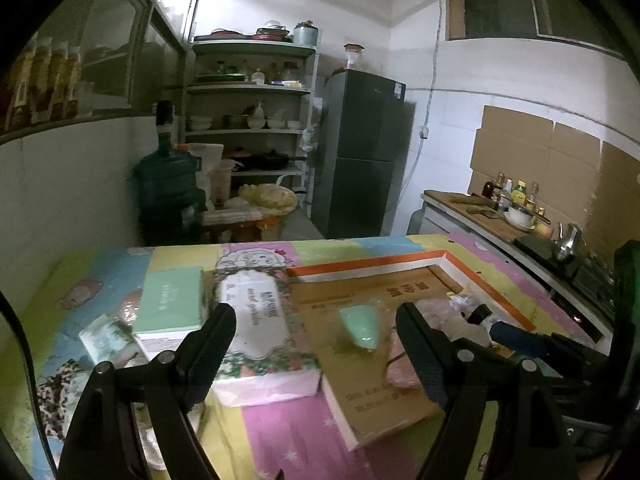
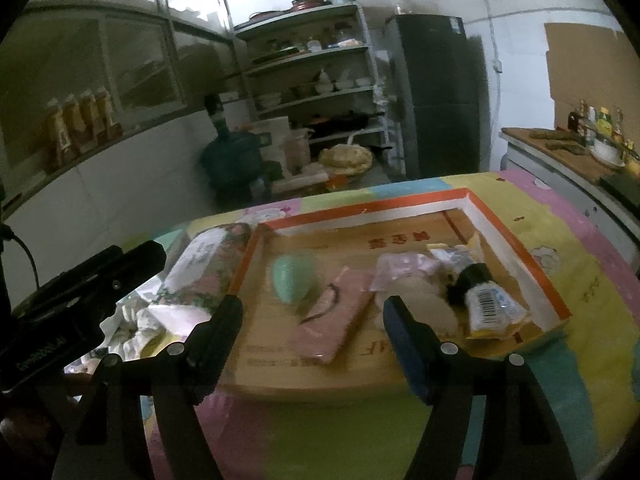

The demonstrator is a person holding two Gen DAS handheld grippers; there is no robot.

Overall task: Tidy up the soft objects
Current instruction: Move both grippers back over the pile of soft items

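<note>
Right wrist: pink pouch (image 2: 334,316) in tray (image 2: 516,252), ahead of right hand-held gripper (image 2: 312,312).

Matt brown cardboard tray (image 2: 520,240) with a glossy orange-and-white rim, sitting on a soft printed cloth table cover (image 2: 580,300). Inside it, a pink fabric pouch (image 2: 332,328) and crinkly clear plastic wrap on a mint-green piece (image 2: 292,280). Gripper pads (image 1: 416,356) show rough, textured black.

Left gripper (image 1: 316,320) blk plastic, silver screws, ribbed jaws
</note>
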